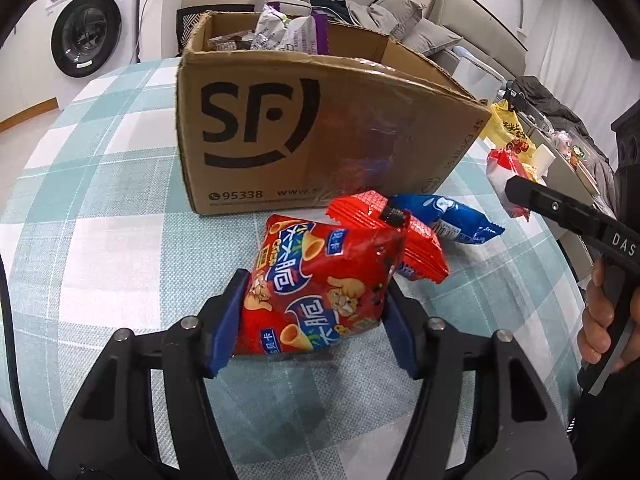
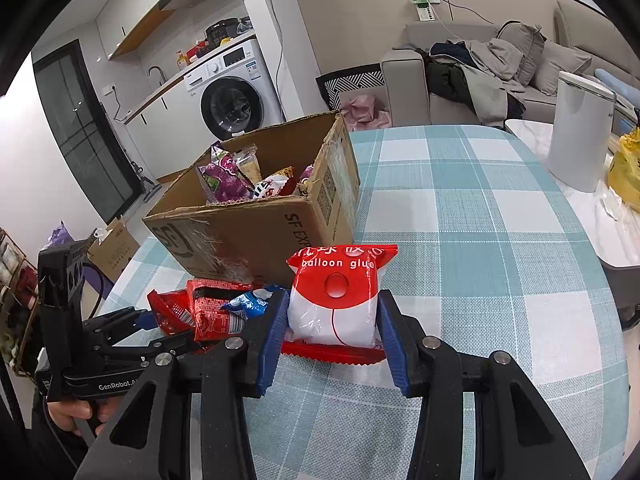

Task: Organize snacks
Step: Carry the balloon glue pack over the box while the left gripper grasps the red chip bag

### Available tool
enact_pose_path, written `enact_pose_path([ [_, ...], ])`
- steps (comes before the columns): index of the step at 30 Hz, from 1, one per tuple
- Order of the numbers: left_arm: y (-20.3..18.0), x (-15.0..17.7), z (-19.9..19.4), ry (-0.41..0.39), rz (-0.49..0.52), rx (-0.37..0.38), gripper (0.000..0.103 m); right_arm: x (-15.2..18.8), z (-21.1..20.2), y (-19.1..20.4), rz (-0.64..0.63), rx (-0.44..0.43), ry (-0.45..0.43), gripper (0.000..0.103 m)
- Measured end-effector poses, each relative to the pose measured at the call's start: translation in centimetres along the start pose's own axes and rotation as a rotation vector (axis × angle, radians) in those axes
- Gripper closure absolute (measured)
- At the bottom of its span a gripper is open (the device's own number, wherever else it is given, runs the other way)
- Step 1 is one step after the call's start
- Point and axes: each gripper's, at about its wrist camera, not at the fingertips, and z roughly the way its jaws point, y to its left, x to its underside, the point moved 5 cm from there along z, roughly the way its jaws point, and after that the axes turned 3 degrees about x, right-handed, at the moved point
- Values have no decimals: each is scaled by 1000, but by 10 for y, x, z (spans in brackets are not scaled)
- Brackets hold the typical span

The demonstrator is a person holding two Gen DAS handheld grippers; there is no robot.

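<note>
Cardboard box [image 2: 256, 224] sits at eleven o'clock from our right gripper [image 2: 334, 336], which pinches the balloon glue packet [image 2: 336, 304], and twelve o'clock from our left gripper [image 1: 312, 320], which clamps the red snack bag [image 1: 320, 288].

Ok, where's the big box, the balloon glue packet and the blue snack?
cardboard box [image 1: 328, 128], left wrist view, printed front wall.
balloon glue packet [image 2: 336, 312], right wrist view, white middle.
blue snack packet [image 1: 452, 216], left wrist view, wrapper middle.
</note>
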Motion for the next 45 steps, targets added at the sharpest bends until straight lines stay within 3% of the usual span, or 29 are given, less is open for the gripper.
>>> enact_pose_path([
  [19,23,9,-55,-92,-23,-37,47,-2,-7,10,-24,-25,-19,58],
  [45,-4,-37,-116,-205,32,-44,49,-9,-19,58,-128,-95,-56,58],
])
